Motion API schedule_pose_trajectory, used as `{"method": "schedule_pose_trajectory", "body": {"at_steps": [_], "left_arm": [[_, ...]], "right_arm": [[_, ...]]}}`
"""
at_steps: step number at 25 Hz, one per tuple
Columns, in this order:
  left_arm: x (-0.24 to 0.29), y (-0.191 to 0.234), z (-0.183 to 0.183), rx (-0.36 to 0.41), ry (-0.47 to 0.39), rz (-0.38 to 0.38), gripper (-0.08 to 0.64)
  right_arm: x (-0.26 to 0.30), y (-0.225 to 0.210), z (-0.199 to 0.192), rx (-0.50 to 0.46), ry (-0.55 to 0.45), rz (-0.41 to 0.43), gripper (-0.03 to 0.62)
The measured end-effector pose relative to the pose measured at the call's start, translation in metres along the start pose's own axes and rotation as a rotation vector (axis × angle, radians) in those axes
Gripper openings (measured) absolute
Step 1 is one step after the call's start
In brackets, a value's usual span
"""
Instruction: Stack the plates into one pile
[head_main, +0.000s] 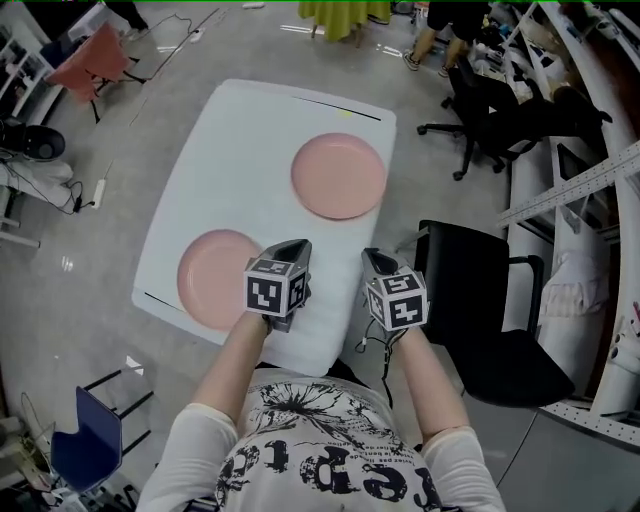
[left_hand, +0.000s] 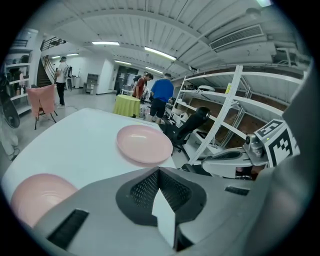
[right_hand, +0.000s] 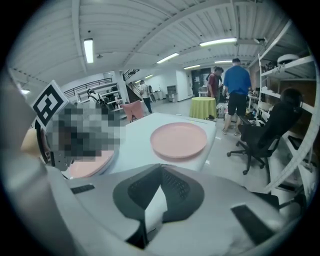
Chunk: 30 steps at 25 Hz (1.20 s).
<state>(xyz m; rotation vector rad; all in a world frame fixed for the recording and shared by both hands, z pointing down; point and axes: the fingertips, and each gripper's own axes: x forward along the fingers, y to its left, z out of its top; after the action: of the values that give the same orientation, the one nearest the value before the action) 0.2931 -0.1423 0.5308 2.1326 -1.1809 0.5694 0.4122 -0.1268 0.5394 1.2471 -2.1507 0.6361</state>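
Left gripper (head_main: 290, 255): jaws fully together, nothing between them; held low over the near end of the table, pointing down and forward, presumably on approach and not yet committed to either plate. Right gripper (head_main: 378, 262): likewise closed and empty, just beside the first at its 3 o'clock, about over the table's right edge. Near pink plate (head_main: 212, 282): flat on the table at 9 o'clock of the left gripper, partly overlapped by it in the head view; contact not discernible. Far pink plate (head_main: 338, 176): at 1 o'clock, well apart from the near one, close to the far right edge; hence no pile yet, one plate to be lifted onto the other. White table (head_main: 250, 150): plain rounded top, carrying only the two plates. Room: grey floor; black office chair (head_main: 490, 320) at 3 o'clock; blue chair (head_main: 85, 445) at 7 o'clock; metal shelving (head_main: 590, 150) along the right; yellow-draped table (head_main: 345, 15) and standing people (right_hand: 236, 85) at 12 o'clock.
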Motion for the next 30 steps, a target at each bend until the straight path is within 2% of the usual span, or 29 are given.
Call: {"method": "schedule_pose_trajectory", "body": {"at_steps": [6,12,13,14,15,20,24,30], "left_arm": [[0.026,0.029,0.043,-0.035,-0.031,0.041,0.006],[0.073,0.077,0.069,-0.063,0.02,0.068,0.008],[0.079,0.085,0.072,-0.052,0.028,0.08,0.008],[0.085,0.092,0.076,-0.041,0.035,0.089,0.029],[0.091,0.098,0.079,-0.033,0.042,0.094,0.073],[0.126,0.129,0.095,-0.067,0.064,0.09,0.127],[0.149,0.15,0.106,-0.06,0.08,0.106,0.138],[0.183,0.177,0.099,-0.139,0.143,0.122,0.155]], "right_arm": [[0.033,-0.045,0.035,0.022,-0.012,-0.058,0.007],[0.074,-0.1,0.068,0.113,-0.009,-0.184,0.008],[0.081,-0.107,0.07,0.117,0.0,-0.196,0.025],[0.089,-0.113,0.071,0.121,0.009,-0.203,0.072],[0.097,-0.118,0.071,0.127,0.019,-0.205,0.094],[0.135,-0.139,0.07,0.157,0.073,-0.207,0.118],[0.157,-0.156,0.068,0.177,0.098,-0.239,0.127],[0.181,-0.172,0.067,0.2,0.13,-0.271,0.138]]}}
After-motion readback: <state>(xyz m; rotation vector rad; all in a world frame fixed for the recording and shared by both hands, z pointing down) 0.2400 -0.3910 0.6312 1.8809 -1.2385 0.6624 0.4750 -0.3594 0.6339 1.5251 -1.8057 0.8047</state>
